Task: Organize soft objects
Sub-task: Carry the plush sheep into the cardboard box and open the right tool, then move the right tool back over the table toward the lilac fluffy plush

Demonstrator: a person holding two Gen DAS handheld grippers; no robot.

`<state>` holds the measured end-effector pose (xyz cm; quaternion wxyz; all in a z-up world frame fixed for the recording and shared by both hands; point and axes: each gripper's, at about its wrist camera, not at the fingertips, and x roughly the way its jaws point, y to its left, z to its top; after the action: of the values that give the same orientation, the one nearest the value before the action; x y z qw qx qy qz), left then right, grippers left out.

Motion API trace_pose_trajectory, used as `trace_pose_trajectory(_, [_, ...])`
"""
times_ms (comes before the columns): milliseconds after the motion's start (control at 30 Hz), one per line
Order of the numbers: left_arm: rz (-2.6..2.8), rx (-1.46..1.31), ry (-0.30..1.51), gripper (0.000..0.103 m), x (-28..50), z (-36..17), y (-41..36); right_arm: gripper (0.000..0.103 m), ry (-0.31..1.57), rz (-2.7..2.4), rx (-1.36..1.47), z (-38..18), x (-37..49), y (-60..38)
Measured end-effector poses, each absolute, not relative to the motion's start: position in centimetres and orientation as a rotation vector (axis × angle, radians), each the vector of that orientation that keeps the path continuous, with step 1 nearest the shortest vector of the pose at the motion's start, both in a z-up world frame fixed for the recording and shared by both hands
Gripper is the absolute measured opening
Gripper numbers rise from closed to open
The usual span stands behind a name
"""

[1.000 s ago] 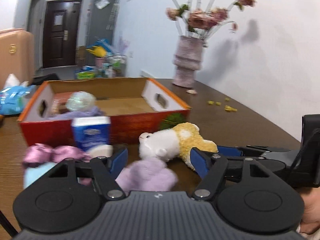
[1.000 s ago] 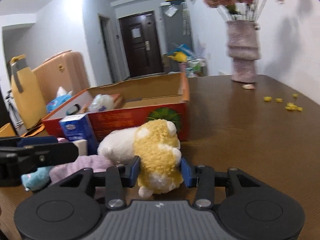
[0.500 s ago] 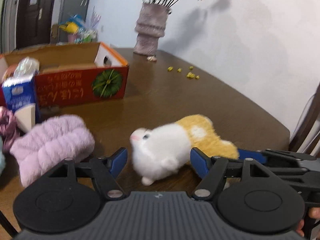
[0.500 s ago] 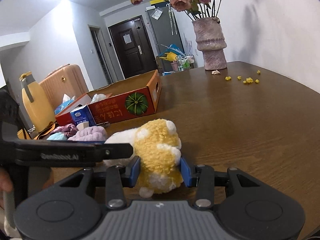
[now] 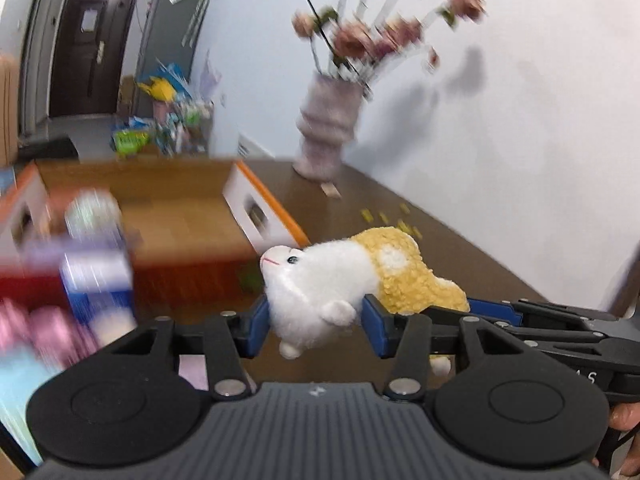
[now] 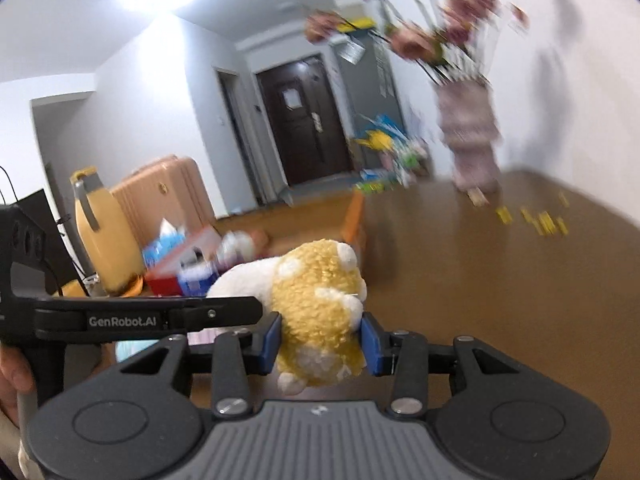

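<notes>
Plush toy (image 5: 320, 284) held above the table (image 5: 440, 240) by both grippers: left gripper (image 5: 312, 328) clamps its white front, right gripper (image 6: 322, 340) its yellow rear (image 6: 316, 292). Box (image 5: 180, 216), carton (image 5: 96, 284) and vase (image 5: 328, 128) are motion-blurred; the box's contents are indistinct.

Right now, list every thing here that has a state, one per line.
plush toy: lifted, white front end in the left gripper, yellow rear in the right.
left gripper: shut on the plush toy.
right gripper: shut on the plush toy.
cardboard box: open-topped, items inside.
vase: upright, holding flowers.
</notes>
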<state>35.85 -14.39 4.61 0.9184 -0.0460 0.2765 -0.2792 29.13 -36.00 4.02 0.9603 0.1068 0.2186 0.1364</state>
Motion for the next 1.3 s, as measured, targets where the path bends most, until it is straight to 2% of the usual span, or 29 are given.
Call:
trace_pose_trajectory(167, [-0.488, -0.107, 0.584, 0.051, 48.3, 7.8, -12.8, 0.040, 0.453, 0.313, 0.185, 6.9, 42.6, -33.3])
trace_pose_trajectory(333, [-0.442, -0.165, 0.741, 0.051, 59.7, 5.2, -11.9, 0.039, 0.584, 0.271, 0.223, 5.5, 54.4, -32.0])
trace_pose_trajectory(467, [-0.413, -0.107, 0.815, 0.051, 63.9, 2.3, -12.7, 0.039, 0.676, 0.214, 0.187, 2.8, 59.1, -31.0])
trace_pose_trajectory(533, [-0.407, -0.054, 0.847, 0.048, 64.9, 1.2, -13.3, 0.039, 0.708, 0.181, 0.140, 1.8, 59.8, -30.4])
trace_pose_trajectory(567, [-0.409, -0.051, 0.860, 0.044, 64.9, 0.8, -13.2, 0.039, 0.711, 0.170, 0.108, 1.5, 59.9, -30.1])
trace_pose_trajectory(700, [-0.404, -0.064, 0.854, 0.044, 64.4, 0.8, -12.6, 0.047, 0.709, 0.148, 0.029, 1.9, 59.7, -29.0])
trace_pose_trajectory(900, [-0.386, -0.019, 0.747, 0.048, 60.8, 6.1, -11.2, 0.048, 0.649, 0.126, -0.031, 5.8, 57.3, -28.8])
trace_pose_trajectory(1033, [-0.333, 0.015, 0.659, 0.057, 56.7, 11.3, -9.0, 0.050, 0.588, 0.129, -0.057, 10.8, 53.8, -29.3])
trace_pose_trajectory(1100, [-0.302, 0.022, 0.613, 0.063, 54.1, 13.9, -7.4, 0.056, 0.550, 0.132, -0.080, 13.3, 51.3, -29.7])
trace_pose_trajectory(1167, [-0.284, 0.026, 0.569, 0.074, 51.6, 16.2, -5.8, 0.059, 0.516, 0.125, -0.083, 15.6, 48.6, -30.4])
trace_pose_trajectory(1300, [-0.237, 0.034, 0.513, 0.078, 46.5, 19.2, -3.1, 0.062, 0.482, 0.132, -0.044, 18.4, 44.4, -31.5])
